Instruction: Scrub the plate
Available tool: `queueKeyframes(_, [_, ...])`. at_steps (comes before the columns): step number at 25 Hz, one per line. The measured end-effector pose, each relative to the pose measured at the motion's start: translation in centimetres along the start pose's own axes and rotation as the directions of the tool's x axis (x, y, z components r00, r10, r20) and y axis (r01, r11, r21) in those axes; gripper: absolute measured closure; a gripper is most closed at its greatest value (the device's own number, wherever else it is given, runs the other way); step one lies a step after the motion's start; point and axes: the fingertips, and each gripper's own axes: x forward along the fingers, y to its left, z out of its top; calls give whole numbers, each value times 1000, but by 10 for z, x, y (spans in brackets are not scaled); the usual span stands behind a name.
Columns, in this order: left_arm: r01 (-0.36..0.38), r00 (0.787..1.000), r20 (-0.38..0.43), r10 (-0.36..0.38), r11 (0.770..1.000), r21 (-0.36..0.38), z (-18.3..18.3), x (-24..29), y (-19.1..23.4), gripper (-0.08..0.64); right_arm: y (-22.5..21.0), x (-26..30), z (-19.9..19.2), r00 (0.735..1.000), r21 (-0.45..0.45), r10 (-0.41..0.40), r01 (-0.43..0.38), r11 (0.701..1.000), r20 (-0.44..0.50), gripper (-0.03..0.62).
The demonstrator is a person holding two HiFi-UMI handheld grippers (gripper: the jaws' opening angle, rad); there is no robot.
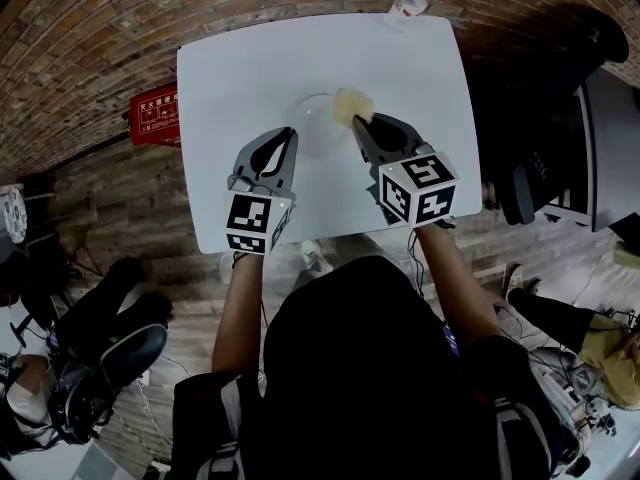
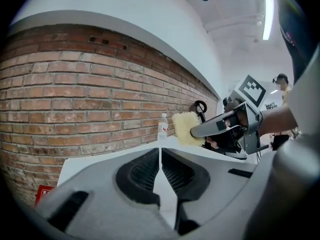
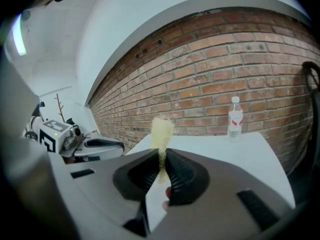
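Watching from the side here. The right gripper [image 1: 362, 128] is clamped on a pale yellow, rough-looking scrubbing sponge [image 1: 352, 105]. It's pinched by the lower edge, so most of it sticks out past the jaws. The sponge sits over the far right rim of the small round white plate [image 1: 318, 128], which lies flat near the middle of the white rectangular table [image 1: 230, 78]. I can't tell if it's actually touching the plate or hanging just above it. The left gripper [image 1: 290, 133] has its jaws pressed together with nothing between them that I can see, and its tip is right at the plate's near left edge.

If it were me: a white plate on a slick top is probably going to skate once you push, so I'd lean that closed left tip against the rim as a stop first. Then lay the sponge flatter so its face, not its edge, meets the dish. Work in small circles from rim to centre with light pressure, because too hard and the sponge could fold or slip out of the pinch. The clear plastic water bottle [image 1: 408, 1] at the far edge is well apart, no worries there.
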Motion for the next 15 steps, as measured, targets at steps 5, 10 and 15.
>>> queueKeyframes(5, [30,999,-44,-31,999,-17,-21,23,-11,540,-20,9,-23,999,32,9,-8,999,-48,551])
queueKeyframes(10, [17,997,-80,-19,999,-33,-50,29,0,540,-23,32,-44,995,57,31,-25,998,-97,551])
queueKeyframes(15, [9,997,-80,-12,999,-39,-67,45,-7,538,-42,35,-63,993,73,37,-28,997,-115,551])
